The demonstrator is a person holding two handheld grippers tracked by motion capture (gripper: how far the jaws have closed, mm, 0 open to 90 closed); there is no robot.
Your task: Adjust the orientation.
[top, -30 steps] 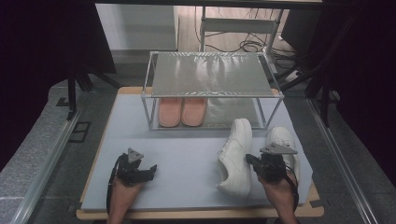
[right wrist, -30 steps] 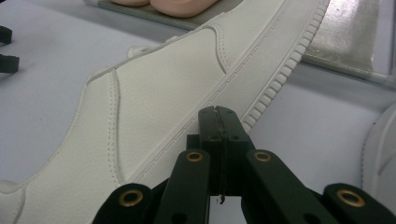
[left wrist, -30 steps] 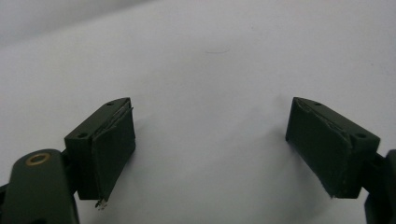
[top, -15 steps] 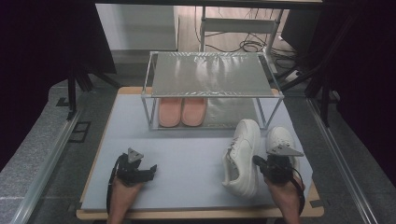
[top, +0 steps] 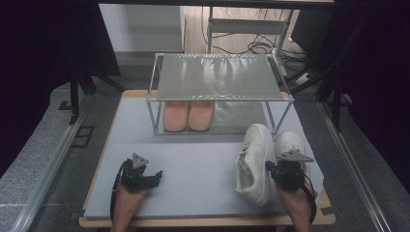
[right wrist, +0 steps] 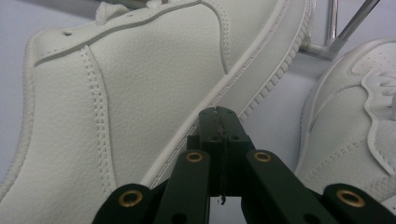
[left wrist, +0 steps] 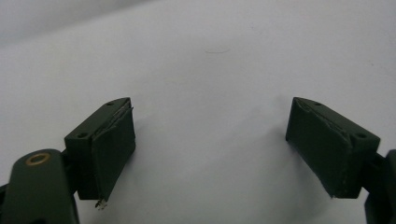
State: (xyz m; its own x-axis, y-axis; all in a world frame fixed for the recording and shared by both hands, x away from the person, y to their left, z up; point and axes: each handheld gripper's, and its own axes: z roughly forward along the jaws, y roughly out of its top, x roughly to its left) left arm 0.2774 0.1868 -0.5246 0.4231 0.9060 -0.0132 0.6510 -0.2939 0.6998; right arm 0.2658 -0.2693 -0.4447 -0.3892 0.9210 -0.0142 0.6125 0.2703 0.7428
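R gripper (right wrist: 219, 114): jaws pressed together, tip at tilted white sneaker's (top: 254, 162) sole edge | 2nd sneaker (top: 289, 143) just beside, upright | L gripper (left wrist: 210, 140): jaws spread over mat (top: 193, 169), nothing between

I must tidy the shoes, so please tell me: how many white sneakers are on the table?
2. One white sneaker is tipped on its side by the right gripper; the other sneaker stands upright beside it, partly hidden behind that gripper.
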